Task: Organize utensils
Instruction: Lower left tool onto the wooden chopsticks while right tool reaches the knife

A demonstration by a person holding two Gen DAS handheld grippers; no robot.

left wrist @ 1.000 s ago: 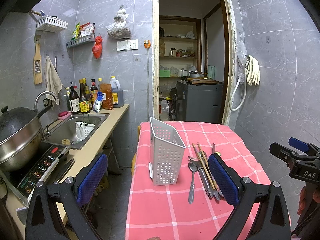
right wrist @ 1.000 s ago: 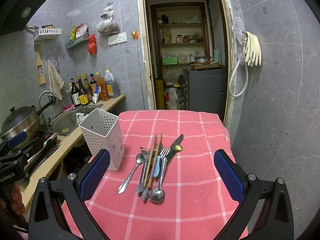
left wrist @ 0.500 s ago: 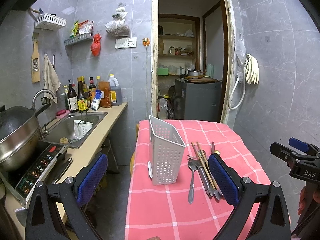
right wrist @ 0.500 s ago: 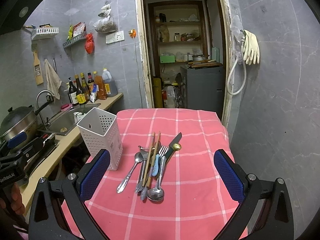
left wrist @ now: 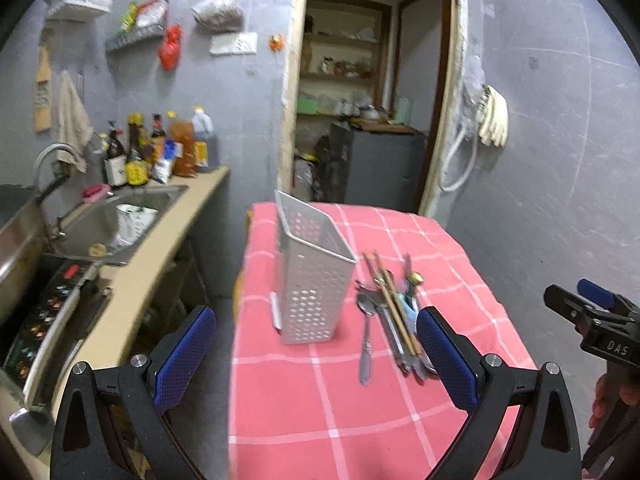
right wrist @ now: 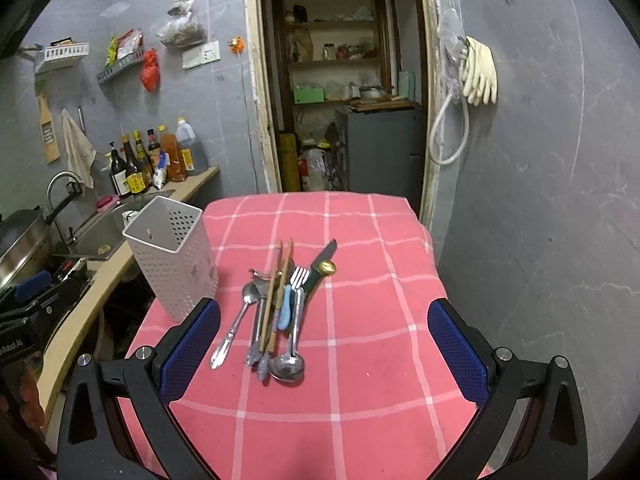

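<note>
One white perforated utensil holder (right wrist: 172, 256) stands upright on the pink checked tablecloth (right wrist: 360, 360), at about ten o'clock in the right wrist view; what shows of its inside looks bare. Just beside it, toward the centre, lies one pile of utensils (right wrist: 276, 308): two wooden chopsticks (right wrist: 276, 280) side by side, one fork (right wrist: 298, 280), one knife (right wrist: 326, 254) with a dark blade and a brass-coloured cap, one blue-handled piece (right wrist: 285, 312), and at least two spoons, one spoon (right wrist: 234, 324) angled toward seven o'clock and one large spoon (right wrist: 286, 366) with its bowl nearest the camera. Other metal handles lie under the chopsticks and cannot be counted.

The right gripper (right wrist: 323, 352) hangs over the near part of the cloth, its two blue-padded fingers wide apart and holding nothing. The left gripper (left wrist: 316, 356) likewise stands spread and bare, the holder (left wrist: 314, 276) between its fingers in that view and the pile (left wrist: 394, 312) at about three o'clock of the holder.

At nine o'clock, one steel sink (left wrist: 108, 224) holds a white cup (left wrist: 134, 220).
</note>
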